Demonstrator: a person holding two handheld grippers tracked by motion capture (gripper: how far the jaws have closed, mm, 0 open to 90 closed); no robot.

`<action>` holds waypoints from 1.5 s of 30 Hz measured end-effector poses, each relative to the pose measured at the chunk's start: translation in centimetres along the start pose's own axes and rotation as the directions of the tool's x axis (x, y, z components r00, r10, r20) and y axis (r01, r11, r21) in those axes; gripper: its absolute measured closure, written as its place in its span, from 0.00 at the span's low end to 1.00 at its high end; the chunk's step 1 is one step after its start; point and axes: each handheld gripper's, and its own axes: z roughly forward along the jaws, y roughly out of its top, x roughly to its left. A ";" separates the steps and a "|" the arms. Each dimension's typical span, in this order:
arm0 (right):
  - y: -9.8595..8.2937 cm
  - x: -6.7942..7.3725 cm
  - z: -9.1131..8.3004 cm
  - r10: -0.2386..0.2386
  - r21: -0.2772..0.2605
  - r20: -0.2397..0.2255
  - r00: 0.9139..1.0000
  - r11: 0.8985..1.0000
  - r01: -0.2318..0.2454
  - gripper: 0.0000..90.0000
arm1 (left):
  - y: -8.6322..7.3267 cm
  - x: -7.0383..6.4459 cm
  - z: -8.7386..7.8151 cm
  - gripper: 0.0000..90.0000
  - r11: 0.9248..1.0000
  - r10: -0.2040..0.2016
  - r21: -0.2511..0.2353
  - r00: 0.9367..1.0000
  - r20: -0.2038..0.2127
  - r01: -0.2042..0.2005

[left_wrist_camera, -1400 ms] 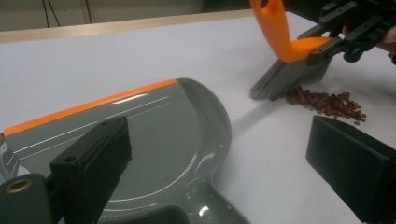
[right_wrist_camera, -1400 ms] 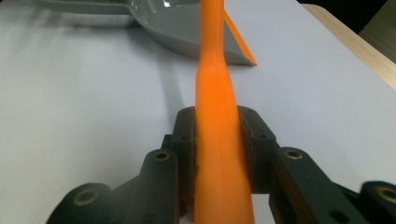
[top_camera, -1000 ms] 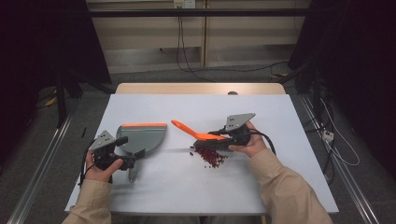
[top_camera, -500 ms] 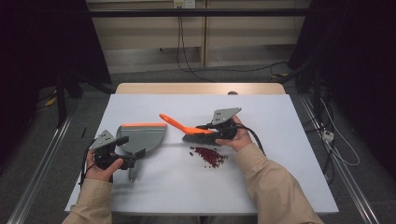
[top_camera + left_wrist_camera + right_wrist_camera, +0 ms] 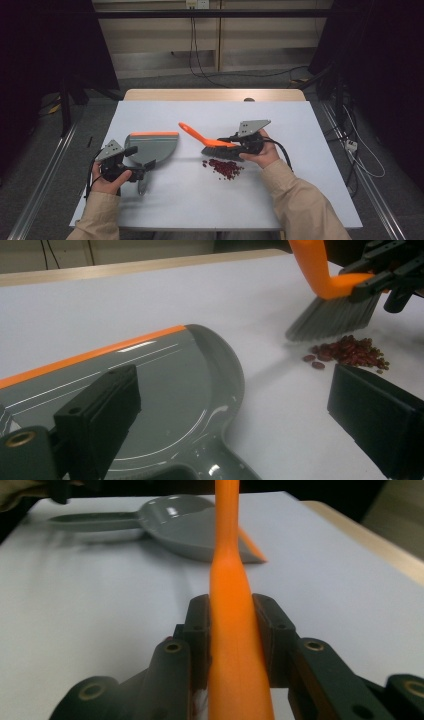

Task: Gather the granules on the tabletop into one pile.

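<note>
A grey dustpan with an orange front lip lies flat on the white table, at the left. My left gripper stands open at the pan's neck; its jaws sit wide apart on either side of the dustpan. A small heap of dark red beans lies mid-table. My right gripper is shut on the orange handle of a hand brush, whose grey bristles hover just behind the beans. In the right gripper view the jaws clamp the handle, with the dustpan beyond.
A pale wooden strip runs along the table's far edge. Bare white tabletop lies in front of the beans and to the right. Cables hang on the floor behind the table, and metal rails run down both sides.
The right gripper swung the brush left past the beans, then came back a little to the right. The beans, the dustpan and the left gripper stayed put.
</note>
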 end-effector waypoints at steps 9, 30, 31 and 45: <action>-0.4 -1.2 -3.0 0.093 0.011 0.177 0.980 0.995 -0.096 0.79 | -0.1 -0.2 -0.2 0.08 1.000 0.003 0.006 1.000 0.000 -0.003; 1.0 -0.6 -3.5 0.255 0.214 0.391 0.884 0.909 -0.357 0.75 | -0.2 -0.5 -0.8 0.08 1.000 -0.003 0.015 1.000 0.002 0.003; 1.1 -0.6 -3.4 0.255 0.229 0.407 0.877 0.901 -0.368 0.75 | -0.2 -0.5 -0.7 0.08 1.000 0.002 0.018 1.000 0.004 -0.002; 1.3 0.2 -3.2 0.263 0.276 0.518 0.814 0.850 -0.449 0.79 | -0.1 -0.7 -0.4 0.08 1.000 0.003 0.019 1.000 0.010 -0.003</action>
